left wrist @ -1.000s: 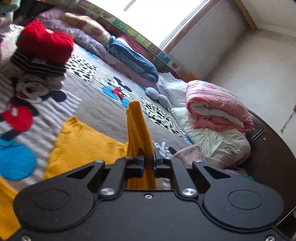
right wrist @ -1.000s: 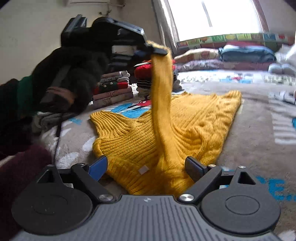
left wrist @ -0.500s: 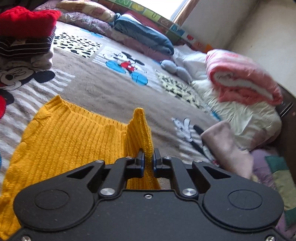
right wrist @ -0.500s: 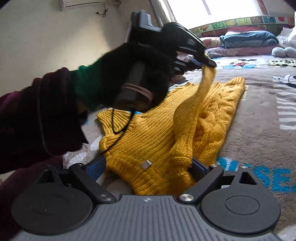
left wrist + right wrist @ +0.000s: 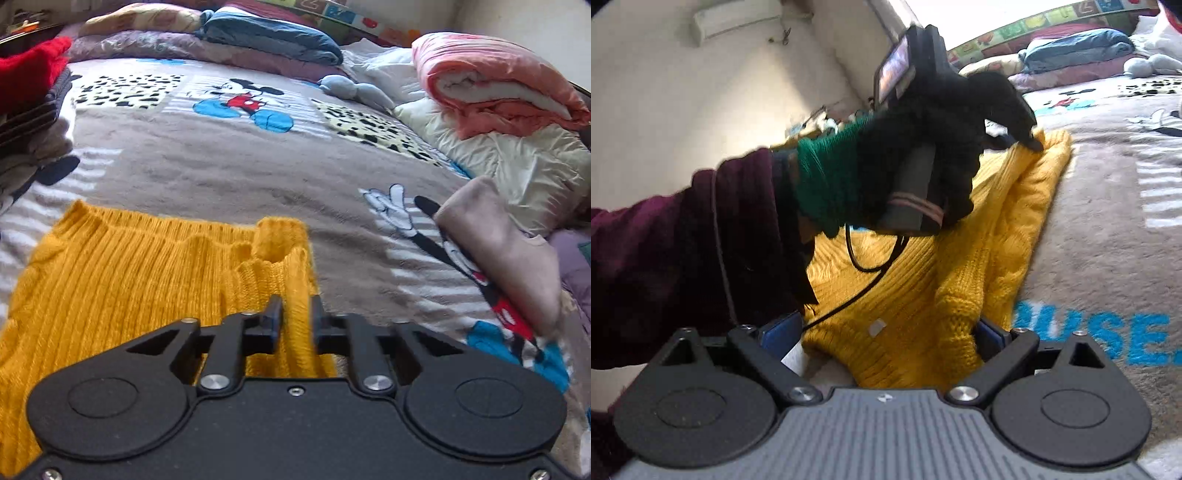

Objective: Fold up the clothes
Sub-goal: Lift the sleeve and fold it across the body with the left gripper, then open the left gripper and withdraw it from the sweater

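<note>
Both tongs are working on one garment: the left gripper (image 5: pixel 294 314) is straddling a raised fold of the yellow sweater's sleeve with its jaws slightly parted around the knit, though whether the pads are actually pinching it cannot be told, while the right gripper (image 5: pixel 890 334) is holding its jaws wide apart, the knit lying between them at the collar end. Lying beneath everything, the Mickey Mouse blanket (image 5: pixel 229 173) is covering the bed. On it, the yellow sweater (image 5: pixel 110 280) is lying flat from 6 to 9 o'clock in the left wrist view, its sleeve running along its right edge toward 12 o'clock. At 2 o'clock a pink quilt (image 5: pixel 495 81) is resting on a cream duvet (image 5: pixel 509 166). At 10 o'clock a stack of folded clothes (image 5: pixel 33 92), topped in red, is sitting at the frame edge. In the right wrist view, the gloved left hand (image 5: pixel 934 147) is gripping the handle of its tool at 12 o'clock, low over the sweater's far end. A small white label (image 5: pixel 877 328) is showing near the collar at 6 o'clock.
</note>
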`<state>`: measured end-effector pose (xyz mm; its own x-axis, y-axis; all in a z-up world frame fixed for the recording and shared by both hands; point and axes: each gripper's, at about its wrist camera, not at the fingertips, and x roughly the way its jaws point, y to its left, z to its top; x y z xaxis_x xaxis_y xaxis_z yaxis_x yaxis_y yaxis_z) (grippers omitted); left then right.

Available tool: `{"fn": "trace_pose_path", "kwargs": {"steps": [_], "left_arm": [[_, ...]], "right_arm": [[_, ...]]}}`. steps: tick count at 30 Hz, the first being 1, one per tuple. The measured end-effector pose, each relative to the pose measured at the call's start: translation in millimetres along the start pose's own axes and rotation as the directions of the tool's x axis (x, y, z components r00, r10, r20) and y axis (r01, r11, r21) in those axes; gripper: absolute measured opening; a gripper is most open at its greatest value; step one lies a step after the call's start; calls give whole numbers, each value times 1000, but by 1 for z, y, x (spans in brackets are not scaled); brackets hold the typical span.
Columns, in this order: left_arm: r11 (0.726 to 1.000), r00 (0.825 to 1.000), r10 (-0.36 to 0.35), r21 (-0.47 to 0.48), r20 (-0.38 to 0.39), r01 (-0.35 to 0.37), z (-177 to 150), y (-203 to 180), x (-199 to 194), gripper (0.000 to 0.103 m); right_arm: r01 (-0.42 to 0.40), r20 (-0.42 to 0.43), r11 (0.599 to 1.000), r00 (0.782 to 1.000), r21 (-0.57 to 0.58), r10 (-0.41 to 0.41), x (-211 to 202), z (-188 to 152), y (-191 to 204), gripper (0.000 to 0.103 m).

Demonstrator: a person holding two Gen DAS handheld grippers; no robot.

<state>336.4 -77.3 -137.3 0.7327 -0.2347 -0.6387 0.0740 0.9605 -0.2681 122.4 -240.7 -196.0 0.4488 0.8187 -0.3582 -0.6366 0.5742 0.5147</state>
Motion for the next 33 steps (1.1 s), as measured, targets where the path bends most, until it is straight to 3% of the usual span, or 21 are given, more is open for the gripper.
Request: {"fn": "trace_pose_path", "kwargs": {"steps": [6, 8, 9, 11, 13, 16, 19, 22, 28, 30, 31, 33], "left_arm": [[995, 995, -80, 65, 66, 75, 9, 17, -46, 25], [988, 996, -80, 139, 46, 73, 6, 18, -49, 8], [981, 997, -68, 184, 33, 61, 3, 17, -48, 8], [963, 999, -51, 265, 15, 46, -5, 14, -45, 7], [954, 998, -70, 291, 10, 64, -9, 12, -40, 7], [941, 997, -76, 332, 8, 69, -12, 5, -27, 7], [921, 998, -56, 385, -21, 59, -14, -5, 0, 7], [899, 999, -16, 437, -46, 35, -18, -10, 22, 7], [900, 997, 28, 436, -70, 5, -11, -14, 27, 11], [915, 997, 26, 403, -71, 5, -6, -12, 19, 11], [925, 998, 22, 381, -66, 5, -5, -10, 12, 14], [939, 998, 17, 344, -52, 2, -5, -4, -4, 30]], "right_arm": [[58, 141, 998, 988, -16, -56, -34, 1, 7, 94], [98, 197, 990, 977, -103, -76, -36, 2, 20, 92], [114, 211, 981, 974, -160, -79, -32, 1, 29, 91], [132, 220, 956, 973, -263, -74, -20, 1, 46, 82], [131, 208, 933, 976, -335, -62, -8, -1, 58, 81], [166, 138, 914, 983, -370, -123, 13, -3, 57, 80], [222, 56, 928, 975, -300, -215, 29, -3, 38, 81], [199, 49, 956, 980, -213, -193, 26, -2, 27, 82], [168, 35, 964, 986, -206, -165, 28, -6, 28, 90], [165, 43, 964, 986, -206, -160, 25, -9, 29, 91], [165, 53, 966, 986, -199, -157, 23, -10, 30, 91], [165, 85, 972, 985, -169, -152, 16, -12, 33, 91]]}}
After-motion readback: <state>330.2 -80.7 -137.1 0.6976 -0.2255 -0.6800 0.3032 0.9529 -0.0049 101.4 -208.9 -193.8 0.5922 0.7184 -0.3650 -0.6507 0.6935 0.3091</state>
